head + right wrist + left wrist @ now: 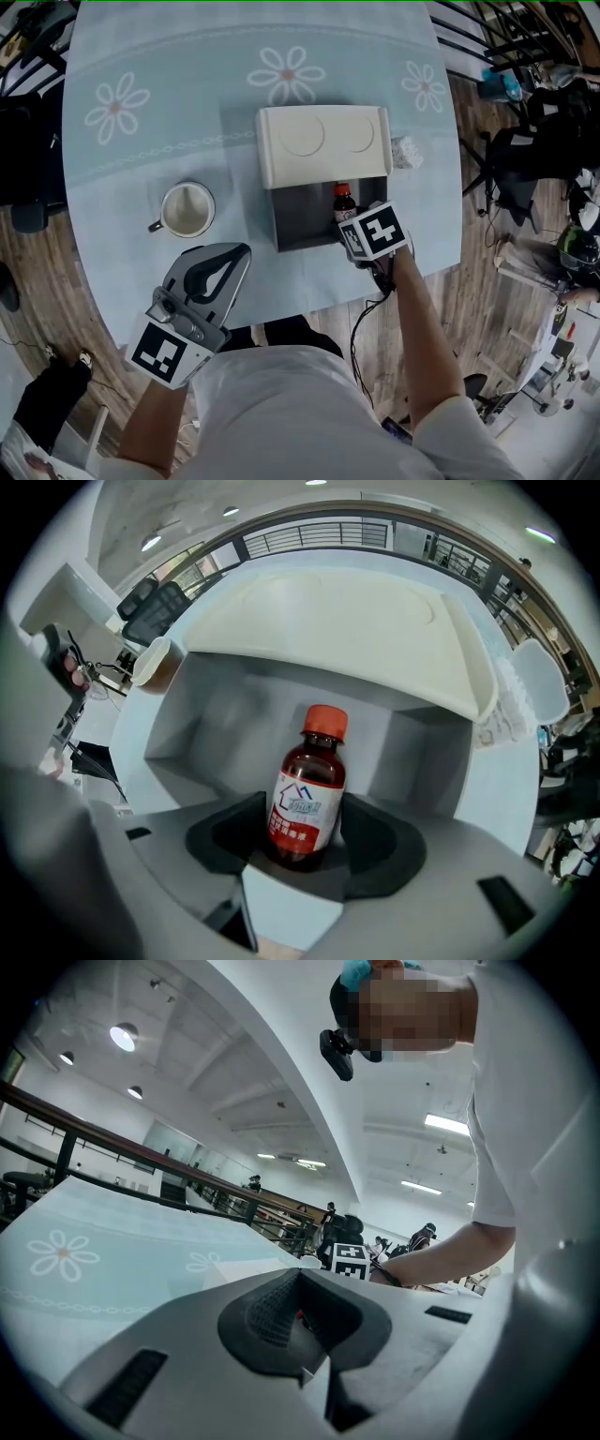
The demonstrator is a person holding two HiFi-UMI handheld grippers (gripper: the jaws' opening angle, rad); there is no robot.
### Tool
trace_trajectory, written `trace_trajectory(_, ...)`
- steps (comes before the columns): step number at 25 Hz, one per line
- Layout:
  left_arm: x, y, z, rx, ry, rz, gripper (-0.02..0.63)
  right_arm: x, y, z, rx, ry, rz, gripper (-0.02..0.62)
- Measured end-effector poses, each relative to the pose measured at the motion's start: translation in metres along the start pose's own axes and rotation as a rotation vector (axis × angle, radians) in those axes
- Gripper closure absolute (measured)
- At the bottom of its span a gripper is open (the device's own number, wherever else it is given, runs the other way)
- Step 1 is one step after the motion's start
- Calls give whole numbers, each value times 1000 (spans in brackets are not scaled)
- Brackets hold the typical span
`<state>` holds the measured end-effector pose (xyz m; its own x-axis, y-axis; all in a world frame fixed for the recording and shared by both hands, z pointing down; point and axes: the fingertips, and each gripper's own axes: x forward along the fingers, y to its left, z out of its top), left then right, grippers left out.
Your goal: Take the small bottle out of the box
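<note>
Jaws, right: the right gripper (349, 223) is pointing down into the box (305, 240) with its jaws standing wide apart. The small bottle (307, 799) is sitting between them, and the pads are flanking its lower body with no squeeze showing.
Jaws, left: the left gripper (240, 255) is hovering roughly level by the near edge of the tabletop (169, 131), its jaws lying closed together and holding nothing.
Small bottle: it is standing upright on the grey floor of the box, right of the middle. It has brown glass, an orange-red cap and a white and red label.
Box: it is sitting open near the middle of the tabletop, its cream lid (323, 141) lying back on the far side.
Mug: a white mug (187, 208) is standing left of the box and apart from it, its handle pointing toward the near left.
Tabletop: a pale blue cloth (122, 56) with white daisies is covering it.
Person: the person, wearing a white shirt, is gripping both tools, the right forearm (422, 319) reaching in over the near edge.
</note>
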<state>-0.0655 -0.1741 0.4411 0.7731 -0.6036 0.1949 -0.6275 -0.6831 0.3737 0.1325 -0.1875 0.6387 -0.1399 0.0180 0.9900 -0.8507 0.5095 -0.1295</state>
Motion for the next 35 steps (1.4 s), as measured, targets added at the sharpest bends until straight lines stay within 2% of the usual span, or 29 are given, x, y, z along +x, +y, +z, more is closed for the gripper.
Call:
trace_trajectory(8, 3, -9, 0, 6, -3, -15, 600, -4, -3, 1, 8, -56, -19, 356)
trace_trajectory(14, 1, -16, 6, 37, -19, -29, 600, -14, -1, 2, 55, -131, 16, 364)
trace_trajectory(19, 3, -28, 10, 50, 8, -44, 600, -34, -1, 3, 146, -240, 85, 367)
trace_trajectory(29, -1, -55, 33, 126, 15, -59, 600, -98, 16, 11, 200, -516, 185, 370)
trace_trajectory(35, -5, -70, 51, 180, 12, -68, 600, -133, 25, 9, 237, -647, 222, 370)
